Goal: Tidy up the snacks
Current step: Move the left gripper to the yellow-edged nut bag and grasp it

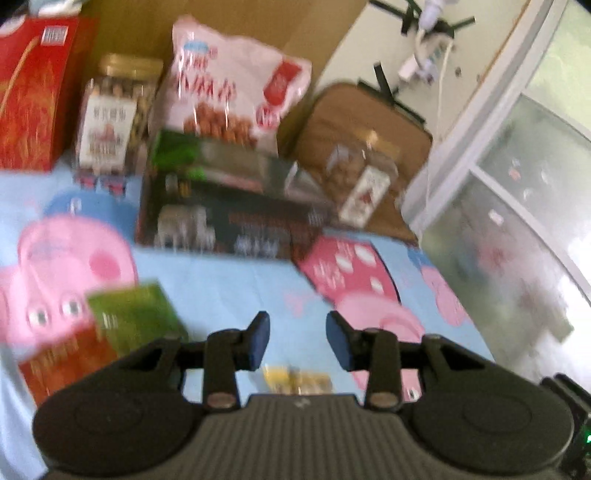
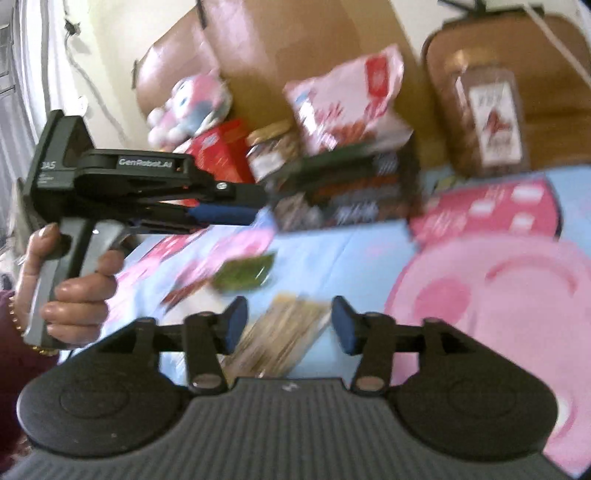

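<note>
Snacks lie on a blue cartoon-print sheet [image 1: 229, 280]. At the back stand a red box [image 1: 33, 96], a nut jar [image 1: 114, 114], a pink snack bag [image 1: 229, 85], a dark flat box [image 1: 229, 221], a clear jar [image 1: 364, 177] and a pink box [image 1: 347, 273]. A green packet [image 1: 133, 317] and a red packet [image 1: 70, 362] lie near left. My left gripper [image 1: 297, 341] is open and empty above a yellow packet [image 1: 299, 382]. My right gripper [image 2: 286, 325] is open, its fingers either side of a tan striped packet [image 2: 280, 339]. The left gripper [image 2: 225, 212] also shows in the right wrist view.
A cardboard box [image 1: 258, 22] and a brown cushion [image 1: 369, 122] stand behind the snacks. A window frame [image 1: 480, 122] runs along the right. A plush toy [image 2: 192, 107] sits at the back in the right wrist view. The sheet's edge drops off at right.
</note>
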Motion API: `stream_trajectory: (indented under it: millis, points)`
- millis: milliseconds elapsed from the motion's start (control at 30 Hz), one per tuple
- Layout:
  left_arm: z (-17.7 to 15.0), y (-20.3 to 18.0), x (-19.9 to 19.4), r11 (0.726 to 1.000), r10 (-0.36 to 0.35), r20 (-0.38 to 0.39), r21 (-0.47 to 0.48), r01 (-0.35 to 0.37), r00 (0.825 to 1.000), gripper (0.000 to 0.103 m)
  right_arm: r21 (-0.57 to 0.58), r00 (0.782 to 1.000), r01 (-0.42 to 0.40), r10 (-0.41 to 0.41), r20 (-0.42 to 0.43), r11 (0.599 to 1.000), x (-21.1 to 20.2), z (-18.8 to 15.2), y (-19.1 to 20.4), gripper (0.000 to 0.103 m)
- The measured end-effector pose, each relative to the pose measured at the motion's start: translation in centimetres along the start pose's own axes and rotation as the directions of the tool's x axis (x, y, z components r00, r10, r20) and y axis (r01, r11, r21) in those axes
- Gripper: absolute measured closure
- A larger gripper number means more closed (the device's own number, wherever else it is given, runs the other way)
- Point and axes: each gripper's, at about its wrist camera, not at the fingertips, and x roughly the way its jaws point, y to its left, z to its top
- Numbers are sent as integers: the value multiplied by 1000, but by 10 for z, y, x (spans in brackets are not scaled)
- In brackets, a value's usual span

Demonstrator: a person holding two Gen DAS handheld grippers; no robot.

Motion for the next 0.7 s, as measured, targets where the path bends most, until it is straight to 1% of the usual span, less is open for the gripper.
stream_trajectory:
  millis: [33,100,133,167,200,233,300,367,400,467,533,600,633,700]
  points:
    - [-5,0,0,1000,-4,-12,-4,4,1000,68,-13,1000,13,-13,-8,1000,1,-6,6,31]
    - [-15,1,3,1000,-5,-37,-11,4,999,68,-79,998,27,-30,-47,997,11,-14,19,33]
    - [-19,1,4,1000,-3,-47,-14,2,999,68,-119,996,42,-50,-68,992,16,-17,26,45]
    - [-21,1,4,1000,-2,-55,-17,1,998,68,-169,996,63,-74,-59,984,17,-20,31,58]
    - [-24,1,4,1000,-3,-63,-21,2,998,68,-208,993,81,-96,-62,975,18,-21,35,66]
    - [-26,-1,4,1000,-7,-69,-23,5,998,68,-220,991,105,-120,-54,970,17,-20,35,66]
    - [-29,-5,5,1000,-13,-77,-8,13,997,68,-203,984,166,-175,-29,965,11,-16,23,67]
    - [-28,-10,6,1000,-10,-80,11,11,997,68,-207,966,254,-258,10,945,4,-14,11,65]
    - [-28,-12,8,1000,-9,-82,16,10,997,68,-190,953,301,-300,39,934,-3,-13,4,65]
    - [-24,-16,16,1000,-13,-92,12,14,996,67,-139,938,345,-338,72,928,-13,-11,-9,64]
    - [-20,-20,25,1000,-29,-111,-1,29,993,67,-108,932,361,-353,87,926,-23,-10,-16,63]
    - [-18,-26,37,999,-52,-136,-7,52,989,67,-94,929,366,-358,95,926,-30,-11,-20,60]
    - [-18,-29,43,999,-52,-147,-4,52,988,67,-82,932,359,-352,90,930,-31,-11,-23,56]
    - [-18,-35,56,998,-55,-173,1,56,983,67,-52,944,328,-325,61,943,-28,-12,-33,56]
